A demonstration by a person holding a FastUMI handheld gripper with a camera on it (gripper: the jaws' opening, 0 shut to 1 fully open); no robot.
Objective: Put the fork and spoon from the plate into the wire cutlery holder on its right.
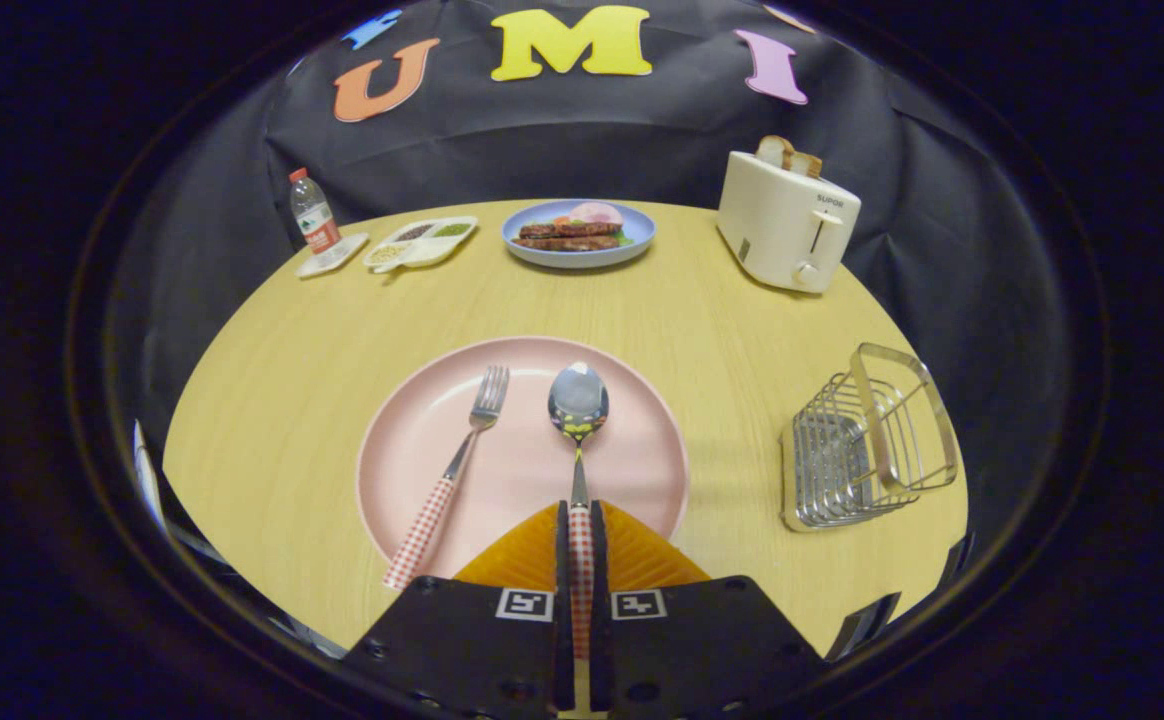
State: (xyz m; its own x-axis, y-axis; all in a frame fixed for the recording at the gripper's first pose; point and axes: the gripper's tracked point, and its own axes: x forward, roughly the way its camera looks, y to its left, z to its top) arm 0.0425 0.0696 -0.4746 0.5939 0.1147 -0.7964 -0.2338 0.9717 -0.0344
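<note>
I have the gripper (579,540) clenched on the spoon (578,420): both fingers press the checked handle from either side, low on its length, so the bowl points straight ahead of the fingertips and should hang steady once I lift. The bowl rests on the pink plate (412,400), right of its middle. I judge I took the spoon first because it lies nearer the wire holder (867,445), leaving the fork for a second pass.

The fork (457,470) lies on the plate too, just left of the spoon and apart from it, tines toward the far rim, its handle slanting over the near rim, which leaves a free end to pinch later.

The wire holder stands on the table (272,400) right of the plate, well apart from it, and looks empty; its open top is where both pieces must go, handle or bowl down.

Beyond the plate sits a blue dish (522,245) holding food. Left of that, a divided tray (422,245) carries small heaps, and a bottle (310,215) stands on a small white dish. Beyond the plate to the right, a toaster (782,225) holds bread in its slots.
</note>
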